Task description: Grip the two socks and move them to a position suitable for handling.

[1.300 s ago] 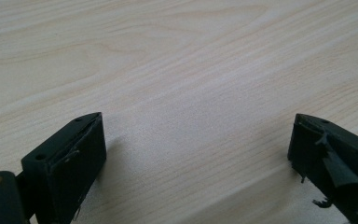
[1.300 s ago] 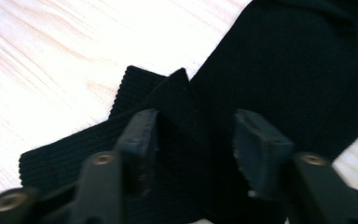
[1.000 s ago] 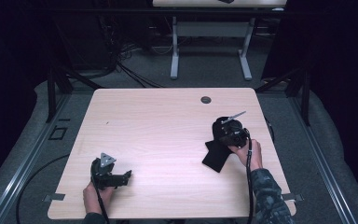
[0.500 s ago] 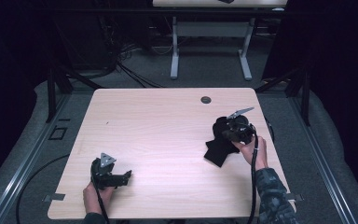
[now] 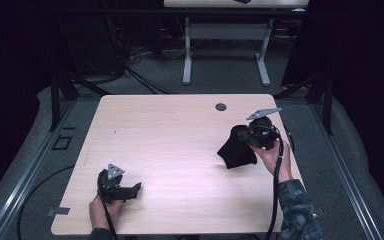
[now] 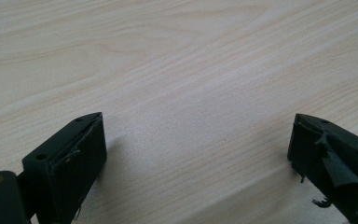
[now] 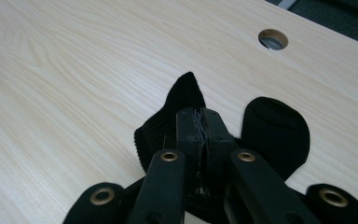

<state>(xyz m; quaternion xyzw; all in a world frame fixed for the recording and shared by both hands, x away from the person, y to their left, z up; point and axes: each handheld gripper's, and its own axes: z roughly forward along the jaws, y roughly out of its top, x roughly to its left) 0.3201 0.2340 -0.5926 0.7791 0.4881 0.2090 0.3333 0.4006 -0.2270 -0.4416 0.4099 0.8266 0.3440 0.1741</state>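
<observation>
Right gripper view shows my right gripper [image 7: 200, 122] clamped on the black sock [image 7: 270, 128]; left gripper [image 6: 196, 154] jaws apart on the bench [image 5: 170, 135], so I judge next I lift carefully.

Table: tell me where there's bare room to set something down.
The table is bare across its middle and far left, from the cable hole down to the left tongs at the near edge. The crowded spot is the right side, where the right tongs pinch a black sock.
</observation>
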